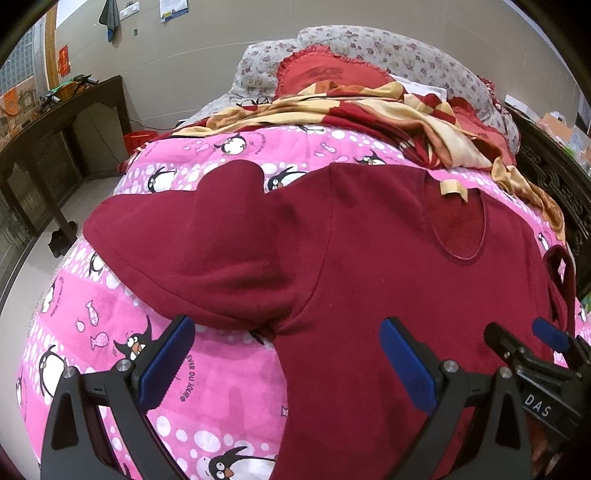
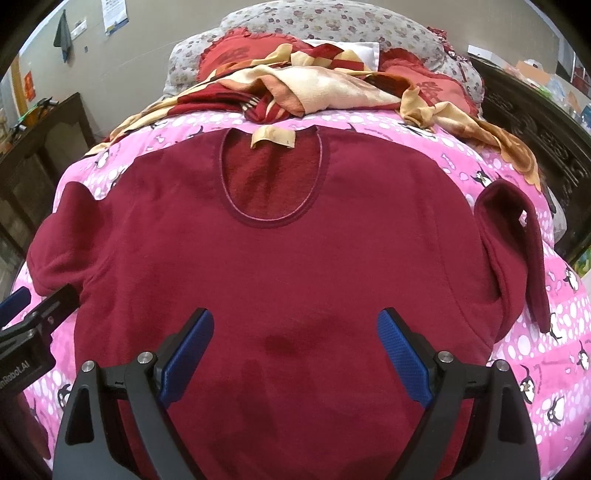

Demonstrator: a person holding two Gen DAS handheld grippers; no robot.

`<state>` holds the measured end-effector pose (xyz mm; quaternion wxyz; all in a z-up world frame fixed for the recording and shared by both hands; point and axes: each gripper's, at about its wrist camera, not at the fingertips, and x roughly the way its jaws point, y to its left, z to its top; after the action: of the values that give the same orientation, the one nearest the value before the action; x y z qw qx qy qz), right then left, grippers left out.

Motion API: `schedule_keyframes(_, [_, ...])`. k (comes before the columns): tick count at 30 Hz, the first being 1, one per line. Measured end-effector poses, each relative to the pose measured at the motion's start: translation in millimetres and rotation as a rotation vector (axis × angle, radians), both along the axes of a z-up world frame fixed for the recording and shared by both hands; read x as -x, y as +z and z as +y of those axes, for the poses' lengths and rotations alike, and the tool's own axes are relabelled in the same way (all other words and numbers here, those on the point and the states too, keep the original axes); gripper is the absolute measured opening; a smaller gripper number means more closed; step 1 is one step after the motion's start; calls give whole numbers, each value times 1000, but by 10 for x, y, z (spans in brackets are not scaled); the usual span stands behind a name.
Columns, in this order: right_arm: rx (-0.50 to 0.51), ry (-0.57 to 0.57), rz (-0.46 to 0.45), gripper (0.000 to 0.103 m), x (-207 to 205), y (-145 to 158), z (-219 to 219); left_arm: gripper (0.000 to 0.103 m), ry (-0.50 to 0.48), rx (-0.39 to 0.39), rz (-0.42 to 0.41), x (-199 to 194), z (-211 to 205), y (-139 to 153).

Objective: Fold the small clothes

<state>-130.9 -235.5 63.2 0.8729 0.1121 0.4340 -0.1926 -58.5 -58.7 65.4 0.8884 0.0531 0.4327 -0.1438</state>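
Only the left wrist view shows the dark wooden cabinet [image 1: 55, 140] and floor off the bedside; the right wrist view alone takes in the whole dark red sweater [image 2: 288, 258] with both sleeves. It lies flat, front up, on the pink penguin-print quilt [image 2: 535, 332], neckline and tan label [image 2: 272, 140] toward the pillows [image 2: 332, 26], its right-hand sleeve doubled back on itself. The left gripper [image 1: 288, 365] straddles the sweater's side edge below the armpit, fingers wide apart, gripping nothing. The right gripper [image 2: 295, 354] hangs over the lower chest, fingers equally spread and empty.
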Motion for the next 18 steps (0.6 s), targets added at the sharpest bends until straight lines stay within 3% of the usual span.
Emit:
schedule_keyframes(9, [-3, 20, 10, 100, -64, -18, 55, 102, 22, 26, -17, -156, 274, 127])
schedule_keyframes(18, [-11, 47, 8, 100, -134, -23, 127, 102, 229, 7, -49, -739, 1205, 221])
